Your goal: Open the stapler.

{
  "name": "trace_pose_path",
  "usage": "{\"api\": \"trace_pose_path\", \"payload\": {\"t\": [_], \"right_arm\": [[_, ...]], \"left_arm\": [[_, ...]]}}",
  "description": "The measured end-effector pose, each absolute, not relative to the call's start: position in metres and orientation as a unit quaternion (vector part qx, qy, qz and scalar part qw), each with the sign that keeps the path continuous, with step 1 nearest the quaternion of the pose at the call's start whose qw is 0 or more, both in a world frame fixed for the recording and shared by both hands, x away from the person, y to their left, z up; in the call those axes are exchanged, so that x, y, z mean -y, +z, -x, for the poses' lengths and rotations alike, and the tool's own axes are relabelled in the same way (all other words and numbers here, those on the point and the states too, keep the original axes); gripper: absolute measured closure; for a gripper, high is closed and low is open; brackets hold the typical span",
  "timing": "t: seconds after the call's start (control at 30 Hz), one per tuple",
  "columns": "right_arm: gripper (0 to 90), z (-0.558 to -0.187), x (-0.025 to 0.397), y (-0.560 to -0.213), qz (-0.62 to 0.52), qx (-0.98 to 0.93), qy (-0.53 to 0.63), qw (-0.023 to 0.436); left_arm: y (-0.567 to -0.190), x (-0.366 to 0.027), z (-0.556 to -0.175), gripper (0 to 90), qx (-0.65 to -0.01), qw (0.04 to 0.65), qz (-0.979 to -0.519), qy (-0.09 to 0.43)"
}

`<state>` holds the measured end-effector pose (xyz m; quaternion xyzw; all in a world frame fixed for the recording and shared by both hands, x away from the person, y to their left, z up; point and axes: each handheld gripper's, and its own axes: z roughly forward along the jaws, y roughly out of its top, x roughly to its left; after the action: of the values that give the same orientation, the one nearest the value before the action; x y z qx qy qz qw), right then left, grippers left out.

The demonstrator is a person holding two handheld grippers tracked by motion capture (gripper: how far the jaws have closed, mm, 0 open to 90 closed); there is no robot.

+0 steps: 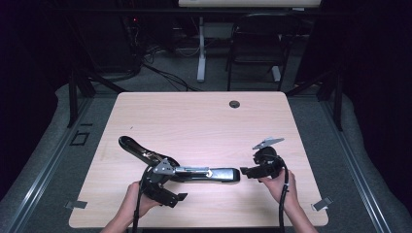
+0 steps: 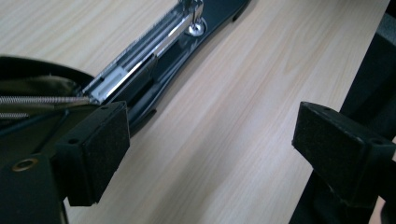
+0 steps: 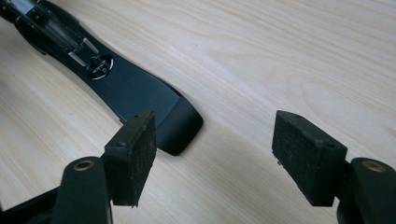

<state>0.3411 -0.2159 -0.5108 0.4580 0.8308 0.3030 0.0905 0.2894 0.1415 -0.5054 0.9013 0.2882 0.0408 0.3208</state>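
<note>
Stapler (image 1: pixel 194 172) lies swung open on counter (image 1: pixel 204 121); left tool (image 2: pixel 205 140) & right tool (image 3: pixel 215 149) both agape, nothing gripped; handling not yet begun.

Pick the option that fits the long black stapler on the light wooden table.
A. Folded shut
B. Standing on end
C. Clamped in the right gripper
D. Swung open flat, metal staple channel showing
D: the long black stapler lies opened out on the light wooden table, its metal staple channel bare; both grippers' jaws stand open beside it.

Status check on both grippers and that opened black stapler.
Left gripper open, right gripper open. Opened black metal stapler flat on wooden table, unheld. Nothing in the way.
</note>
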Motion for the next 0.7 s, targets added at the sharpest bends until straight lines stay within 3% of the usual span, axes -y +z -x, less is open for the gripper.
{"api": "trace_pose_path", "payload": {"t": [0.17,0.33,0.53,0.7], "right_arm": [[28.0,-0.35,0.228,-0.519,-0.467,-0.838,0.268,0.087],[17.0,-0.359,0.229,-0.519,-0.477,-0.843,0.238,0.074],[12.1,-0.365,0.235,-0.518,-0.484,-0.844,0.225,0.06],[14.1,-0.368,0.24,-0.515,-0.49,-0.84,0.226,0.057]], "left_arm": [[-0.509,-0.15,-0.289,7.3,-0.303,0.311,-0.9,0.028],[-0.51,-0.158,-0.287,6.7,-0.313,0.309,-0.898,0.025],[-0.511,-0.168,-0.285,5.6,-0.319,0.307,-0.896,0.023],[-0.512,-0.168,-0.285,5.6,-0.317,0.308,-0.897,0.022]]}}
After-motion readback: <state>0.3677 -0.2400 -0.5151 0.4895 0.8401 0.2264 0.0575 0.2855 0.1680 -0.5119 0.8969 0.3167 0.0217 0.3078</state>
